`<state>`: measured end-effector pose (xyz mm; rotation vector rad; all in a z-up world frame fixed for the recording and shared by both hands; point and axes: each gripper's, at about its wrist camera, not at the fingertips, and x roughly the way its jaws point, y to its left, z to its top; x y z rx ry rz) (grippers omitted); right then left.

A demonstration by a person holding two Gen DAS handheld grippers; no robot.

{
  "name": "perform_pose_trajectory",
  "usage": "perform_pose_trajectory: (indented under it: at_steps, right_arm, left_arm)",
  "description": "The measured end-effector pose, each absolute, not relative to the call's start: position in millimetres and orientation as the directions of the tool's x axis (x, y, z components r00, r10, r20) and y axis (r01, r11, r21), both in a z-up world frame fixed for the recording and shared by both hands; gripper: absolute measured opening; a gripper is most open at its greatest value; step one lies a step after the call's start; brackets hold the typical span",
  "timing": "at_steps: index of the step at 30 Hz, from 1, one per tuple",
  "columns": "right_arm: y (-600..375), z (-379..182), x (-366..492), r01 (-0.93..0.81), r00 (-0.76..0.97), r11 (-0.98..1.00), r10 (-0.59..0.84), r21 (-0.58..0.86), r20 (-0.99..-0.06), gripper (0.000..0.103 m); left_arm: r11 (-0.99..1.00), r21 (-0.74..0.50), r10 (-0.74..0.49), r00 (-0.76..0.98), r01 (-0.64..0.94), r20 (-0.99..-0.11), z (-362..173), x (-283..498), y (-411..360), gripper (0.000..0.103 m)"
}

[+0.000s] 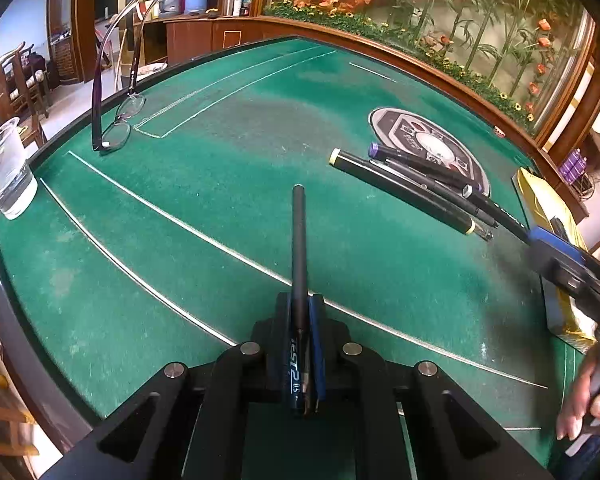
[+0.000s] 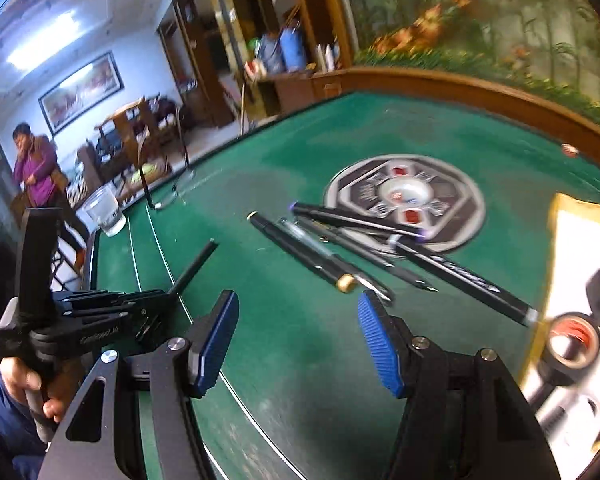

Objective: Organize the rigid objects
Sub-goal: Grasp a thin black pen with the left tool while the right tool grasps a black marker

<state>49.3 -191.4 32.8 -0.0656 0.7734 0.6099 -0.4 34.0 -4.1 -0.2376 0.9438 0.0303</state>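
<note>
Green felt bench [image 1: 228,184] bearing eyeglasses [image 1: 118,124], a clear plastic cup [image 1: 6,176], and a round central console [image 1: 432,146].

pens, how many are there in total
5: one black pen clamped in the left gripper; four loose on the green table by the round centre disc, lying side by side.

Both wrist views downward; shared green table [image 1: 220,184]

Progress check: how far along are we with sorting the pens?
Done: several pens lie side by side next to the round disc. In hand: the left gripper is shut on a black pen. Left: adding it to the group. The right gripper is open and empty.
</note>
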Motion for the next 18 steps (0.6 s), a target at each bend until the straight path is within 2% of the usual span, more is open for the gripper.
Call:
perform_pose_trajectory:
  at_steps: [4, 5, 6, 9, 13, 15, 18]
  right_arm:
    - [-159, 31, 74, -0.559, 0.549, 0.825, 0.442, 0.081, -0.709, 0.061]
    - [-153, 29, 81, -0.567, 0.536, 0.82, 0.44, 0.079, -0.72, 0.059]
    - [-145, 25, 90, -0.582, 0.513, 0.81, 0.44, 0.078, -0.737, 0.049]
    - [-121, 16, 107, -0.611, 0.481, 0.791, 0.395, 0.024, -0.782, 0.038]
    - [-104, 3, 120, -0.628, 0.479, 0.777, 0.351, -0.035, -0.805, 0.032]
    - [-103, 0, 121, -0.632, 0.471, 0.774, 0.348, -0.034, -0.811, 0.02]
    - [-100, -6, 108, -0.658, 0.433, 0.753, 0.347, -0.028, -0.832, 0.015]
  left_arm:
    - [0.976, -0.19, -0.085, 0.615, -0.107, -0.784, -5, -3, 33, 0.01]
    - [0.976, -0.191, -0.087, 0.62, -0.103, -0.78, -5, -3, 33, 0.01]
    - [0.977, -0.191, -0.089, 0.629, -0.095, -0.772, -6, -6, 34, 0.01]
    - [0.981, -0.177, -0.084, 0.648, -0.079, -0.757, -6, -9, 33, 0.01]
    - [0.98, -0.187, -0.098, 0.651, -0.069, -0.752, -6, -10, 35, 0.01]
    - [0.977, -0.202, -0.114, 0.652, -0.062, -0.749, -6, -9, 38, 0.01]
    - [0.972, -0.229, -0.135, 0.654, -0.06, -0.744, -7, -9, 41, 0.01]
